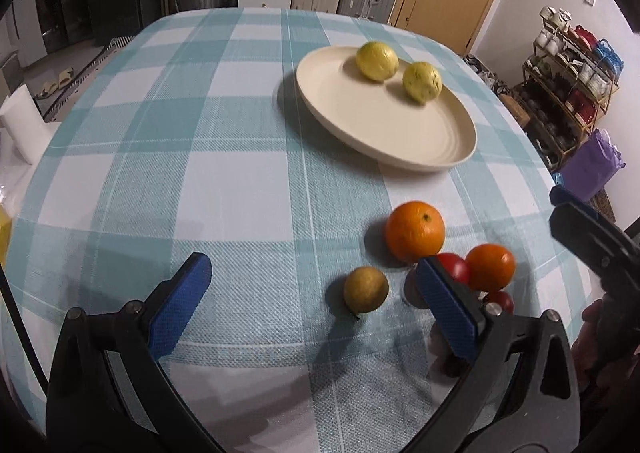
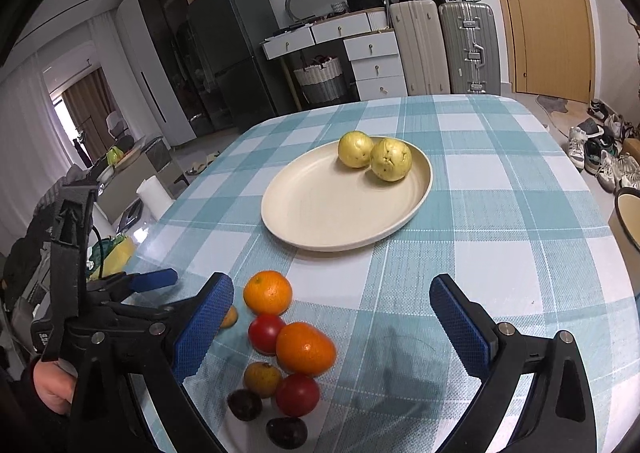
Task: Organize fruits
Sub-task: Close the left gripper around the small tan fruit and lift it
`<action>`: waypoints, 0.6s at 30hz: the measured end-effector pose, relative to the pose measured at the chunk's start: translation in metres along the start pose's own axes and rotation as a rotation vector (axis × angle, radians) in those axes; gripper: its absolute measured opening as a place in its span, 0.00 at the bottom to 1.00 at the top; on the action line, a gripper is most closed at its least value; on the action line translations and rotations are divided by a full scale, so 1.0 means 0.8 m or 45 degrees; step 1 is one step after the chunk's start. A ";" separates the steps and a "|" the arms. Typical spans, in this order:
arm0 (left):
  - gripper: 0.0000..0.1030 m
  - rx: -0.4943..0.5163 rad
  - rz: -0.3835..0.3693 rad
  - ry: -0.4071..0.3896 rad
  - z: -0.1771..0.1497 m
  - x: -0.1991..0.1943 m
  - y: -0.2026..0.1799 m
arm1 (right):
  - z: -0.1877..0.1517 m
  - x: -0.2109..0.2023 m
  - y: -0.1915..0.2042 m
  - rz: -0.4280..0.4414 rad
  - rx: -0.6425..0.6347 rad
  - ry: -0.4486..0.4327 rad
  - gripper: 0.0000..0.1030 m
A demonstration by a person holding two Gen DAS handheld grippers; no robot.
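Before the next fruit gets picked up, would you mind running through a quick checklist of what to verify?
1. Left gripper open and empty: ok.
2. Right gripper open and empty: ok.
3. Free space on the plate beside the two yellow fruits: ok.
4. Small yellow-brown fruit lies between the left fingers, apart from the cluster: ok.
5. Nearer orange is free of neighbours: not ok, touches a red fruit.
6. The grippers stay clear of each other: cannot tell.

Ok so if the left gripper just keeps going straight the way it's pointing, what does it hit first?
Probably the small yellow-brown fruit: it lies on the tablecloth just ahead, between the open fingers of the left gripper, nearer its right finger. Depth is unclear, so it might pass over it.
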State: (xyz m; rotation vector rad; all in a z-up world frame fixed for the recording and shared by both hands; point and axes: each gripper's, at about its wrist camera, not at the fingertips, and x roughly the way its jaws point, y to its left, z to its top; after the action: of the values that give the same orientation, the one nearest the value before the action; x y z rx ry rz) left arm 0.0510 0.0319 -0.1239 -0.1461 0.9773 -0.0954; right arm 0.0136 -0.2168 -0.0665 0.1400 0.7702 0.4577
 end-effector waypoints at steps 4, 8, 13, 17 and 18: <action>0.99 0.028 0.006 0.014 -0.005 0.006 -0.005 | -0.001 0.001 0.001 -0.002 -0.004 0.004 0.98; 0.94 0.043 0.005 0.033 -0.009 0.012 -0.007 | -0.003 0.003 0.000 0.000 0.001 0.019 0.98; 0.84 0.067 0.027 0.036 -0.011 0.013 -0.009 | -0.006 0.005 0.000 0.000 0.005 0.027 0.98; 0.76 0.085 0.009 0.030 -0.012 0.011 -0.014 | -0.006 0.005 0.000 -0.002 0.008 0.030 0.98; 0.71 0.087 0.003 0.032 -0.012 0.011 -0.015 | -0.006 0.005 -0.001 -0.001 0.011 0.031 0.98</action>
State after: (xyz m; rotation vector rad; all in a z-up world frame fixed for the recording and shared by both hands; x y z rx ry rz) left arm 0.0479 0.0183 -0.1345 -0.0816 0.9977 -0.1285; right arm 0.0128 -0.2160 -0.0727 0.1422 0.7958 0.4565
